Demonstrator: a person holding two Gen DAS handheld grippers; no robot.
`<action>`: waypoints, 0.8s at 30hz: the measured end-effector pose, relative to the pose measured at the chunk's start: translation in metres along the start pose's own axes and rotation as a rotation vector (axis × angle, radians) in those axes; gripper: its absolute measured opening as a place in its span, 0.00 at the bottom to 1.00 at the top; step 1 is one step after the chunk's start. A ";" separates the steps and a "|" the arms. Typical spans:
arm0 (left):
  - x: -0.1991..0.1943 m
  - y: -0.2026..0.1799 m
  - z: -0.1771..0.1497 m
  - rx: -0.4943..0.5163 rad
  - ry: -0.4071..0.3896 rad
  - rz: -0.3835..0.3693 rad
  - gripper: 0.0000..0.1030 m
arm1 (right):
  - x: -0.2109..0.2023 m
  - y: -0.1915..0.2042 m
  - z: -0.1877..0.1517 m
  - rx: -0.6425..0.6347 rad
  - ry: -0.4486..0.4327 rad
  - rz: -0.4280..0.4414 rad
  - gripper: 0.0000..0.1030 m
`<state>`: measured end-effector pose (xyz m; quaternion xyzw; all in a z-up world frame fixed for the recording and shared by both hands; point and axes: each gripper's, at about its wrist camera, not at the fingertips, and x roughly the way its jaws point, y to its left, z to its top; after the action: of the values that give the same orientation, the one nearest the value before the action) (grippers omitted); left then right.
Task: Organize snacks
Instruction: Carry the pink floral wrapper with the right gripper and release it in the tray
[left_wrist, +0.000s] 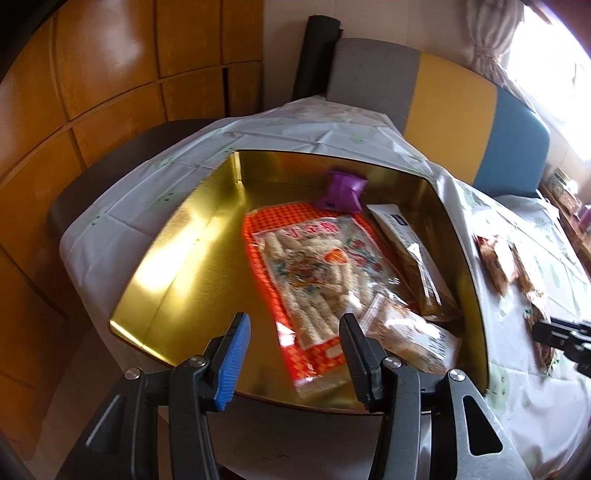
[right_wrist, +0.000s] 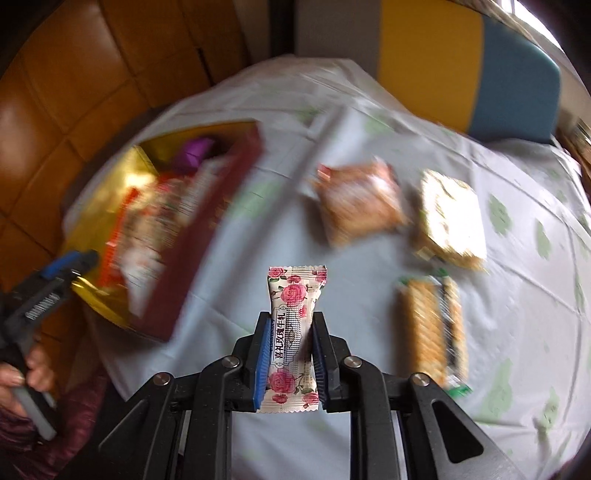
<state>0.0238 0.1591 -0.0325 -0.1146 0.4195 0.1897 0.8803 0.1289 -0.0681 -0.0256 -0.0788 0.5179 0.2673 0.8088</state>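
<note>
A gold-lined tin box (left_wrist: 192, 251) sits on the table and holds a large red-and-clear bag of puffed rolls (left_wrist: 317, 266), a purple packet (left_wrist: 341, 190), a white flat pack (left_wrist: 410, 247) and a small clear pack (left_wrist: 410, 339). My left gripper (left_wrist: 295, 325) is open and empty above the box's near edge. My right gripper (right_wrist: 290, 325) is shut on a rose-print candy packet (right_wrist: 293, 314), held above the tablecloth to the right of the box (right_wrist: 184, 236).
Three snack packs lie on the cloth right of the box: a brown one (right_wrist: 360, 201), a pale square one (right_wrist: 450, 214) and a long wafer pack (right_wrist: 432, 328). A grey, yellow and blue bench (left_wrist: 454, 107) stands behind the table. Wooden panels fill the left.
</note>
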 end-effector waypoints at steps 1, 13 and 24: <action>0.000 0.003 0.001 -0.010 0.000 0.004 0.50 | 0.000 0.010 0.008 -0.015 -0.009 0.027 0.20; 0.001 0.020 0.003 -0.048 -0.001 0.018 0.50 | 0.042 0.106 0.087 -0.047 -0.050 0.197 0.32; 0.002 0.011 0.001 -0.014 -0.003 0.011 0.50 | 0.047 0.086 0.053 -0.046 -0.031 0.129 0.33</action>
<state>0.0207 0.1698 -0.0339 -0.1181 0.4174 0.1976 0.8791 0.1420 0.0421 -0.0298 -0.0597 0.5031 0.3318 0.7958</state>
